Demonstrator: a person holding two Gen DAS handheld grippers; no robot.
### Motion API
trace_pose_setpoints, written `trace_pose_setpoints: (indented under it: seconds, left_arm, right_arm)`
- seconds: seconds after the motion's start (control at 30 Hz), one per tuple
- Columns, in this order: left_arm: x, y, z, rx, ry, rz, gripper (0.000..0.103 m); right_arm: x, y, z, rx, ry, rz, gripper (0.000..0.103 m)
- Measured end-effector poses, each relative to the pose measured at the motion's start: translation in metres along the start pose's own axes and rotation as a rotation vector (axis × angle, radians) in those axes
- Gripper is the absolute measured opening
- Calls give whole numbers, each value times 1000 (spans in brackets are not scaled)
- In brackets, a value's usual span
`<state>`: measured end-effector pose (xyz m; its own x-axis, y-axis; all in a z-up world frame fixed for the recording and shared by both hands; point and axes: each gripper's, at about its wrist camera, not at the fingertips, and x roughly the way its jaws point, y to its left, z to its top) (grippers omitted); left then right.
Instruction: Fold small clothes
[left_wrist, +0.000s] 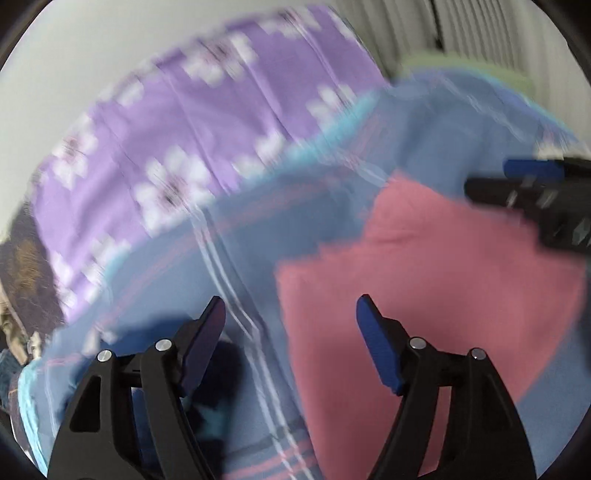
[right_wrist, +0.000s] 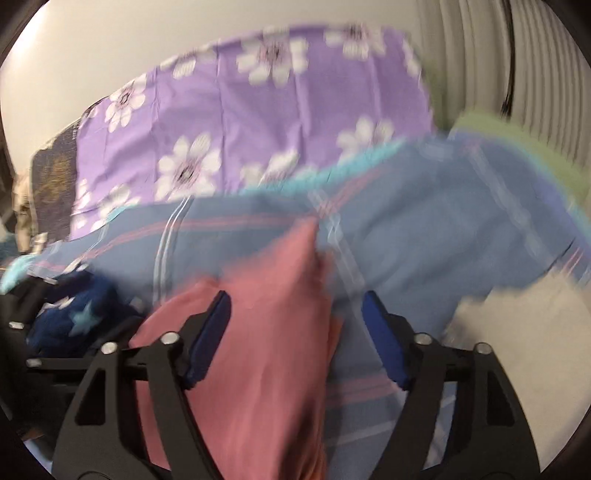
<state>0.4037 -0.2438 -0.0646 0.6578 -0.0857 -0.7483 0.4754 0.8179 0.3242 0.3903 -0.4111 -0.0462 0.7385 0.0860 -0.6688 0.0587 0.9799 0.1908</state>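
Both grippers — left (left_wrist: 290, 314), right (right_wrist: 295, 310) — hang jaws apart, unclamped, over pink cloth (left_wrist: 424, 266) on blue sheet (left_wrist: 166, 266).

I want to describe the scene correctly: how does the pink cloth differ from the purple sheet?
The pink cloth is plain; the purple sheet has white flowers. The pink cloth lies near, between the open right gripper's fingers; the purple sheet lies farther back. The pink cloth looks smaller than the purple sheet. Both lie on the bed.

I see soft, even indoor light in both views, brightest at upper left. Motion blur smears the cloth — only the near black frames at the bottom stay sharp. Fisheye bending curves the edges — corners fall black.
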Motion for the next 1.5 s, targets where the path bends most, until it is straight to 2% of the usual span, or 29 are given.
trace_pose_setpoints:
  seconds: [0.07,0.1,0.13,0.17,0.2,0.27,0.33,0.4,0.43,0.47,0.53,0.6,0.67,0.77,0.87,1.03,1.13,1.23,1.5]
  left_arm:
    - [11,-14,-22,48,24,4,73]
    - [9,-15,-31,15,-7,17,71]
    - [7,-13,-35,-29,-14,7,69]
    - [6,-9,-41,-108,-8,-30,68]
    - [3,-6,-44,-146,-6,-46,68]
    - [-1,-4,-48,-176,-2,-61,68]
    - [-7,-5,-52,-182,-5,-63,68]
    - [-17,-6,-57,-190,-14,-62,69]
    - [-22,-7,-62,-200,-18,-64,75]
    - [-32,-6,-68,-224,-29,-67,84]
    - [-50,-4,-85,-286,-55,-98,86]
    - [-69,-3,-104,-349,-75,-162,88]
    - [-89,-7,-124,-375,-86,-213,88]
    - [-126,-15,-152,-366,-134,-238,93]
    - [-172,-28,-173,-332,-194,-223,100]
    - [-235,-42,-192,-268,-262,-159,101]
    - [-272,-47,-202,-268,-304,-117,101]
    - [-302,-51,-211,-268,-338,-97,101]
    - [-355,-58,-232,-295,-411,-91,101]
  right_arm:
    - [3,-1,-27,-25,29,-3,68]
    - [10,-2,-46,-37,76,-17,73]
    - [18,-5,-60,-19,122,-18,74]
    - [18,-12,-70,32,118,14,75]
    - [13,-23,-72,98,102,61,75]
    - [10,-30,-72,151,105,68,75]
    - [8,-22,-75,113,96,18,77]
    - [1,-12,-74,79,89,-75,81]
    - [-6,-9,-74,72,86,-101,82]
    - [-19,-5,-77,67,73,-120,82]
    - [-48,-8,-85,67,38,-128,82]
    - [-80,-5,-97,29,6,-122,83]
    - [-108,4,-110,-30,-16,-117,84]
    - [-173,22,-136,-98,-124,-128,88]
    - [-218,30,-154,-76,-209,-128,91]
    - [-277,39,-178,26,-269,-135,101]
    - [-300,54,-189,-14,-266,-112,101]
    - [-324,72,-204,-75,-282,-141,101]
    - [-377,91,-234,-94,-318,-132,101]
